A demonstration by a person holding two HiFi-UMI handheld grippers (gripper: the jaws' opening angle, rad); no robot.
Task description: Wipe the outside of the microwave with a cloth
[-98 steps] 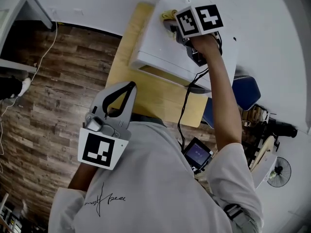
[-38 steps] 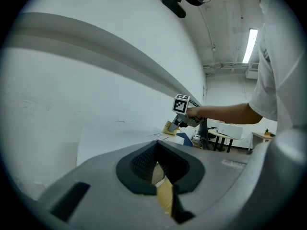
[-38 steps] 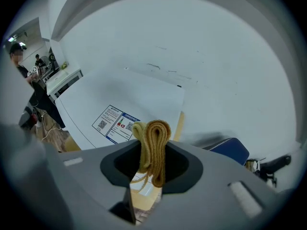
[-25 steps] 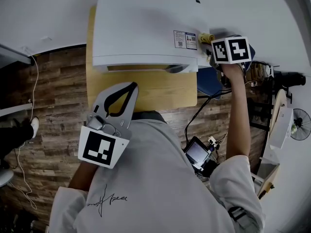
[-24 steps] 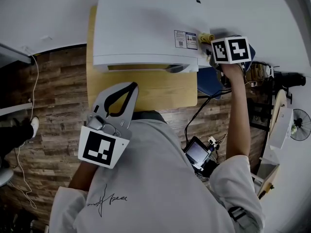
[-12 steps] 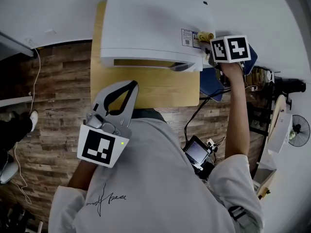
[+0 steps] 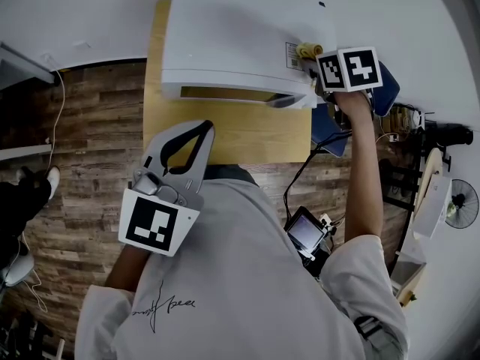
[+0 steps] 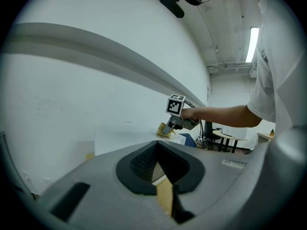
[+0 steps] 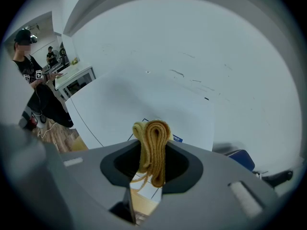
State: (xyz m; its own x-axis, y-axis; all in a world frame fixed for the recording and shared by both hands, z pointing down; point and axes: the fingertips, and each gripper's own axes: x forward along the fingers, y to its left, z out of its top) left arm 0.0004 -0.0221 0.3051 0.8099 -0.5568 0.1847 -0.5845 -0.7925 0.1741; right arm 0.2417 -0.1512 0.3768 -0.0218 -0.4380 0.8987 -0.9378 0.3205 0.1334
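Observation:
The white microwave (image 7: 240, 36) stands on a small wooden table (image 7: 225, 137) against the wall. My right gripper (image 7: 310, 55) is shut on a folded yellow cloth (image 7: 307, 49), which presses on the microwave's right end beside a printed label (image 7: 291, 54). In the right gripper view the cloth (image 9: 153, 147) hangs bunched between the jaws in front of the white casing (image 9: 144, 109). My left gripper (image 7: 203, 129) is held back by the person's chest, shut on nothing and away from the microwave. From the left gripper view I see the right gripper (image 8: 168, 127) and the cloth (image 8: 162, 131) at the microwave's far end.
A blue chair (image 7: 381, 88) stands right of the table, behind the right hand. A small screen device (image 7: 306, 235) with a cable hangs at the person's waist. A fan (image 7: 457, 201) and clutter sit at the far right. Other people (image 9: 29, 47) stand far off.
The right gripper and cloth have shifted slightly left and up along the microwave's right end, toward the label. The left gripper has stayed put. The head view has drifted a little.

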